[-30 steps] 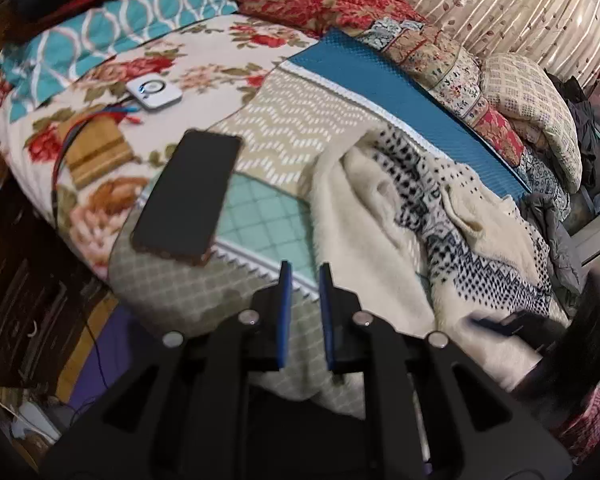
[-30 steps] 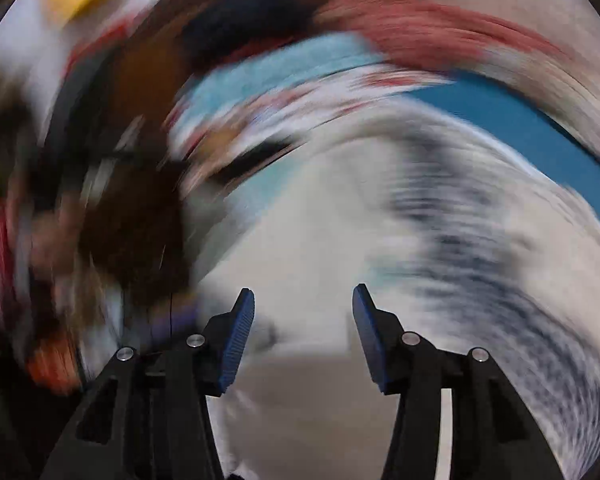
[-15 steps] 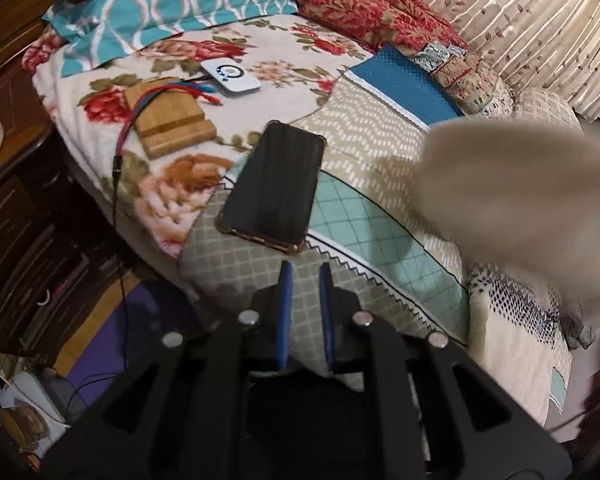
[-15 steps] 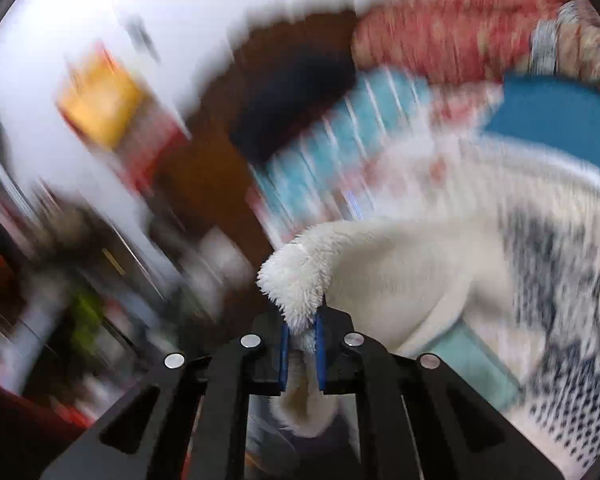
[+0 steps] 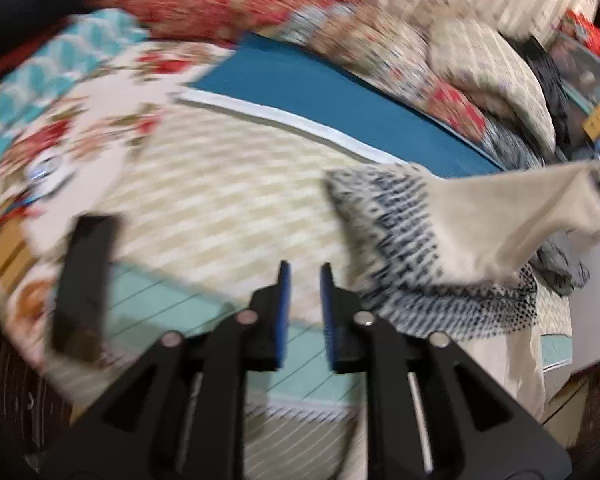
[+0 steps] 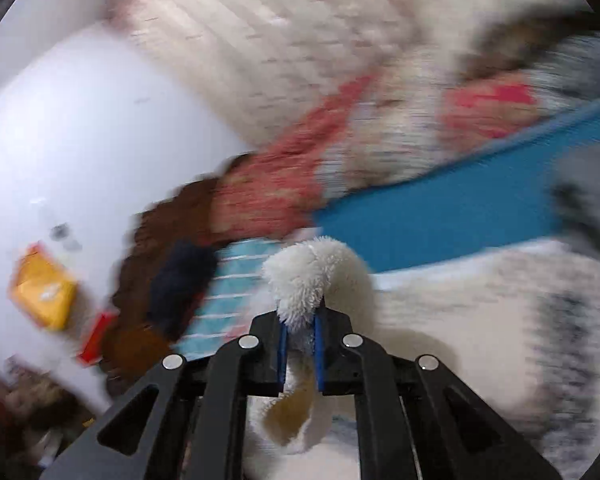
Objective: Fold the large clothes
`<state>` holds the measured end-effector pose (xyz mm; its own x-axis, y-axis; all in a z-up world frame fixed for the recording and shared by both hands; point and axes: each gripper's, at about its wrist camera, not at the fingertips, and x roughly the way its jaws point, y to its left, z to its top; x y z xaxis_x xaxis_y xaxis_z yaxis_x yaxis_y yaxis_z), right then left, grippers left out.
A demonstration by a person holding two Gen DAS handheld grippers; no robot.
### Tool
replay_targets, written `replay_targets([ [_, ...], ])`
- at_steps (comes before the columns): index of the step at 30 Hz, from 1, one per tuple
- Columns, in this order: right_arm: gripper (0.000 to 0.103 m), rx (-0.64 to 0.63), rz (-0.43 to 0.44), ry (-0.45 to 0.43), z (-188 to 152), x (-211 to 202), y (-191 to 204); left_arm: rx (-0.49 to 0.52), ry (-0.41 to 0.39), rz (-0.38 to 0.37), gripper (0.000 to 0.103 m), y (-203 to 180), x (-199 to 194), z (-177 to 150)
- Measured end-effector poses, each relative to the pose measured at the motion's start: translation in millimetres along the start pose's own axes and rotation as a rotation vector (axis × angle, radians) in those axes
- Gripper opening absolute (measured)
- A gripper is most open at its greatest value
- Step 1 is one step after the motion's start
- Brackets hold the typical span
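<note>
While right gripper [image 6: 300, 322] pinches fleece garment [image 6: 308, 276] — left gripper [image 5: 303, 280] empty.

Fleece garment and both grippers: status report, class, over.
Right gripper shut on the fleece garment, corner lifted off the bed. Left gripper empty, fingers narrowly apart, above the bedspread. Dark phone lies left, apart from the garment.

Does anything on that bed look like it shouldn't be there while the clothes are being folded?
Yes. A dark phone lies on the bedspread, right beside the fleecy garment that the right claw has pinched. The left claw holds nothing.
</note>
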<state>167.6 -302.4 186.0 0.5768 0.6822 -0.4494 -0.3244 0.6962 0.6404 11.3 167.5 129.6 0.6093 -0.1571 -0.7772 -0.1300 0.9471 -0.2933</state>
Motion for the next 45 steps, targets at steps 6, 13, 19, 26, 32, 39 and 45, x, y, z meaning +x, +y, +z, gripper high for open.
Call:
replay_targets([
  [6,0.095,0.128,-0.672,0.021,-33,24,-126,0.134,0.172,0.053,0.055,-69,124,42],
  [13,0.082,0.333,-0.382,-0.059,-64,7,-149,0.104,0.249,0.066,0.055,-86,190,57],
  [19,0.099,0.138,-0.358,0.119,-69,59,-133,0.205,0.173,0.088,0.018,-120,192,64],
  [26,0.099,0.077,-0.553,-0.014,-55,53,-151,0.345,0.012,0.145,0.016,-154,194,61],
  [32,0.097,0.318,-0.383,-0.070,-78,50,-193,0.543,-0.002,0.369,0.029,-173,238,32],
  [39,0.072,0.332,-0.348,-0.061,-105,-5,-162,0.431,-0.001,0.249,0.062,-132,138,37],
  [45,0.063,0.280,-0.348,0.017,-181,-76,-139,0.343,0.097,0.097,0.075,-87,77,-48],
])
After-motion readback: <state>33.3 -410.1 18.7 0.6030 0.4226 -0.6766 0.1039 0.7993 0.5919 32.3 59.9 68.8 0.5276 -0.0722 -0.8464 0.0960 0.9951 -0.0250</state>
